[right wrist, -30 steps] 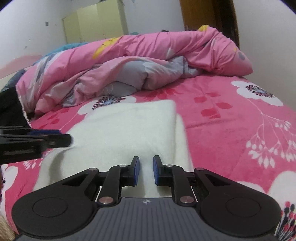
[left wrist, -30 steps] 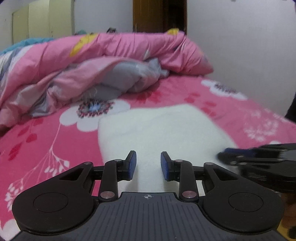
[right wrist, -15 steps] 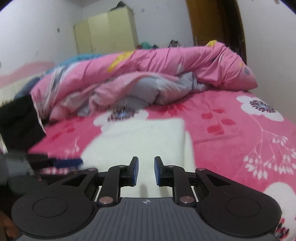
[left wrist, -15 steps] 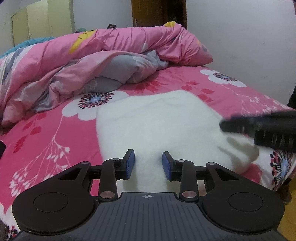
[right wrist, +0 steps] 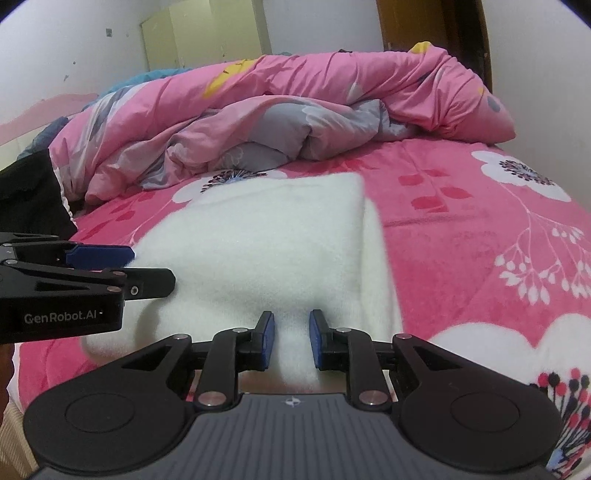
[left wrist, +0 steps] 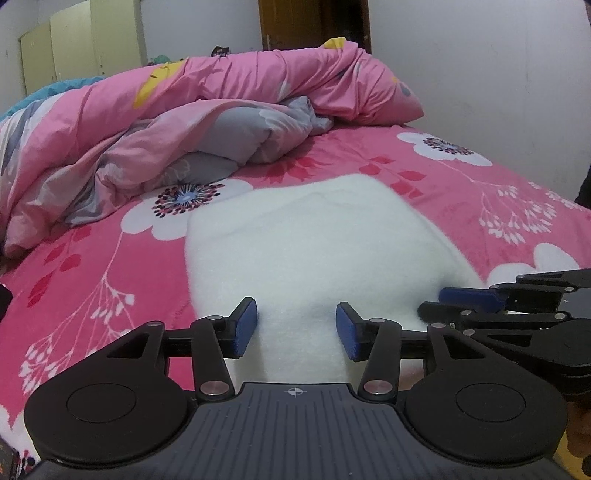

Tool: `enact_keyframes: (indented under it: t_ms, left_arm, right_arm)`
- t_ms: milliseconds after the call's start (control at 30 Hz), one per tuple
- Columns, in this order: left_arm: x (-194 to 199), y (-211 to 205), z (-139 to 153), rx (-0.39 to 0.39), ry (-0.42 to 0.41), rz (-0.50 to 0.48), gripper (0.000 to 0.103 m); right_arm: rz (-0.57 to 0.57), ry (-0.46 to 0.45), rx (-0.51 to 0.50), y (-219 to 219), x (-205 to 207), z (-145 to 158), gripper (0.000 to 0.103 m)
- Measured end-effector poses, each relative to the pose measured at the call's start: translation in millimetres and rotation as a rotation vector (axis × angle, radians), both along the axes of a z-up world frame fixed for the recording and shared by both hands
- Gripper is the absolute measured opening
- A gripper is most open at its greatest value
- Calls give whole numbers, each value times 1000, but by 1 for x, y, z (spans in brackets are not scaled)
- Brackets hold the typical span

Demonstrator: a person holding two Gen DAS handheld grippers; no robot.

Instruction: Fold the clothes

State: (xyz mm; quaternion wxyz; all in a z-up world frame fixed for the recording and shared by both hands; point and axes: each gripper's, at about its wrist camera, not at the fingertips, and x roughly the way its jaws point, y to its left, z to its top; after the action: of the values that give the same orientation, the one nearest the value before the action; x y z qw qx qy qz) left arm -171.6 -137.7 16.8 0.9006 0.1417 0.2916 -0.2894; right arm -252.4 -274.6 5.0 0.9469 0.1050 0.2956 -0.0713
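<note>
Since a second ago the left gripper (left wrist: 295,330) has spread its blue pads wider and its jaws are opening, with white fleece showing in the gap but neither pad pressing on it. In the left wrist view, the white garment (left wrist: 314,251) lies flat across the centre of the pink floral bedspread (left wrist: 92,280), its near edge running under the fingers; the right gripper (left wrist: 430,304) reaches in from the right edge, its tip over the cloth's lower right corner. A rumpled pink-and-grey quilt (left wrist: 207,122) fills the upper left. In the right wrist view, the right gripper (right wrist: 291,338) sits at bottom centre, pads a narrow gap apart over the garment (right wrist: 266,240), gripping nothing. The left gripper (right wrist: 153,267) enters from the left edge beside the cloth's left side. A wardrobe (right wrist: 207,33) stands at upper left.
</note>
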Motion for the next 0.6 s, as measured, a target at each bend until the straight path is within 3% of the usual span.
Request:
enact_keyframes:
  t_ms: [600]
  left_arm:
    - [6,-2,4,0,47,12,48]
  right_arm:
    - [-5,-3,6,1,-2,-2,22]
